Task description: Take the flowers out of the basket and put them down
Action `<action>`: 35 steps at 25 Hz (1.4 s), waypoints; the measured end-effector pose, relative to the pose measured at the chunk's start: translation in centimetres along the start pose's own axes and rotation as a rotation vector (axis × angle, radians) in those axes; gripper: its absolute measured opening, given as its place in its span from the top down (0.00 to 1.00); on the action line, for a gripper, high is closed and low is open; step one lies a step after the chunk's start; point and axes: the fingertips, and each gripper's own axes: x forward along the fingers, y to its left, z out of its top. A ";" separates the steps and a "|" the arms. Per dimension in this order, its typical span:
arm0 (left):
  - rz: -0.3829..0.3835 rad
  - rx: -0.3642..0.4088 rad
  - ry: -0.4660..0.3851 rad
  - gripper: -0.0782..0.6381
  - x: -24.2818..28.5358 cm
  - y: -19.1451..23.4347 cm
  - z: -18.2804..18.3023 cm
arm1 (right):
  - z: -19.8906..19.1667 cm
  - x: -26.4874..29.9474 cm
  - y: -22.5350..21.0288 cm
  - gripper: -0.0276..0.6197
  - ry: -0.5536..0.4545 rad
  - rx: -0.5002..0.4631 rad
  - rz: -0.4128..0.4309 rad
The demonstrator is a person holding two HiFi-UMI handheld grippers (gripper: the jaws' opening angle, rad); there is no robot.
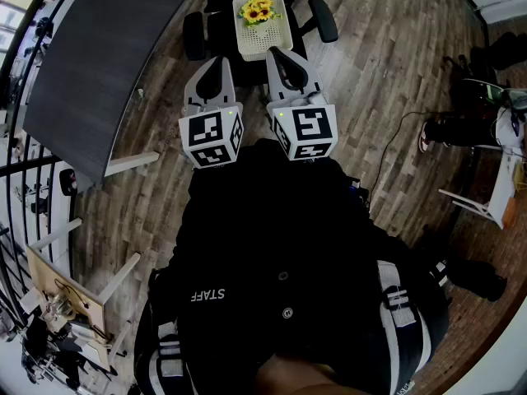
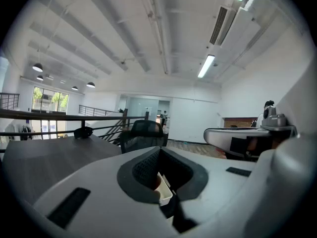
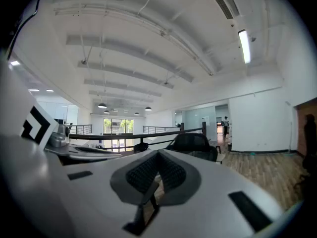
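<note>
On the seat of a black office chair (image 1: 323, 19) sits the white basket (image 1: 265, 39), and the yellow flowers (image 1: 258, 10) lie in its far end, untouched. Nothing of the task looks done: the flowers have yet to be gripped, lifted out and put down.

Just short of the basket's near rim, the left gripper (image 1: 221, 61) and the right gripper (image 1: 272, 53) hang side by side. Both pairs of jaws are pressed together with nothing between them, so they must spread before any grasp. The dark desk (image 1: 99, 64), well to the left of the basket, seems a likely place to set the flowers, though that is only a guess.

Only the head view shows the flowers and how the grippers stand to the basket. The left gripper view shows its pads (image 2: 143, 170) meeting, with a sliver of the basket's white wall beneath them. The right gripper view shows only the chair's backrest (image 3: 193, 143), beyond the closed tips.
</note>
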 end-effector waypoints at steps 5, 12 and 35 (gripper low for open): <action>-0.001 -0.003 0.006 0.89 -0.2 0.4 -0.7 | -0.4 0.2 0.4 0.94 0.000 0.008 -0.008; 0.011 -0.025 0.029 0.89 -1.0 1.7 -2.1 | -1.2 0.2 0.7 0.94 0.016 0.019 -0.036; 0.129 -0.167 0.205 0.89 -0.6 10.0 -9.9 | -9.0 3.2 -0.5 0.94 0.276 0.005 -0.106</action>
